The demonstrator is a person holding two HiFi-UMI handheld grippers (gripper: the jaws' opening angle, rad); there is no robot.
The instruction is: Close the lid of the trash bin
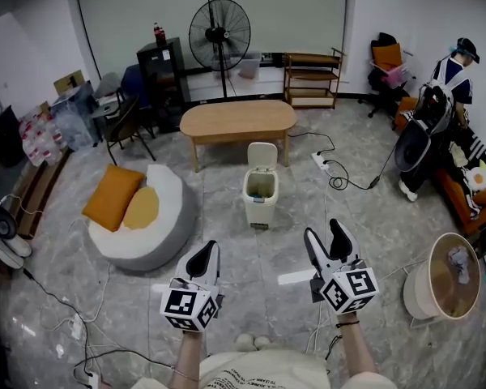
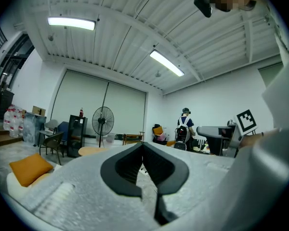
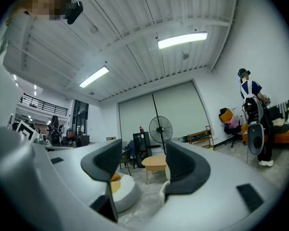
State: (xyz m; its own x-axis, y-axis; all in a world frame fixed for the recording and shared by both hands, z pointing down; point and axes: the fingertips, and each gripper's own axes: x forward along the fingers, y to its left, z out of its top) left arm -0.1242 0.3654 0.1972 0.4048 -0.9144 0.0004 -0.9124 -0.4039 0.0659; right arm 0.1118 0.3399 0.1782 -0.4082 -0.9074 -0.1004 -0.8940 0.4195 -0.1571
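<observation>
Closest to the person, both tools are held out over the floor, well short of anything. The left gripper has its jaws pressed together with nothing in them. The right gripper has its jaws spread wide, also empty, and its own view shows only distant furniture through the gap. I'd say the job is at the approach, since nothing has touched the bin yet.

The floor is grey marbled tile, bare just ahead of them, with loose cables trailing further out. Well apart from both grippers stands the trash bin, a small cream one, its lid tipped up and back so the inside shows. As I judge it, the next move is to step forward, bring one gripper behind or above that raised lid, and push it forward and down until it seats. A flat shove would do, with no pinch needed.

Left of the bin sits a round grey seat with an orange cushion. Beyond the bin is an oval wooden table, then a standing fan by the far wall, a wooden shelf, and another person at the far right
</observation>
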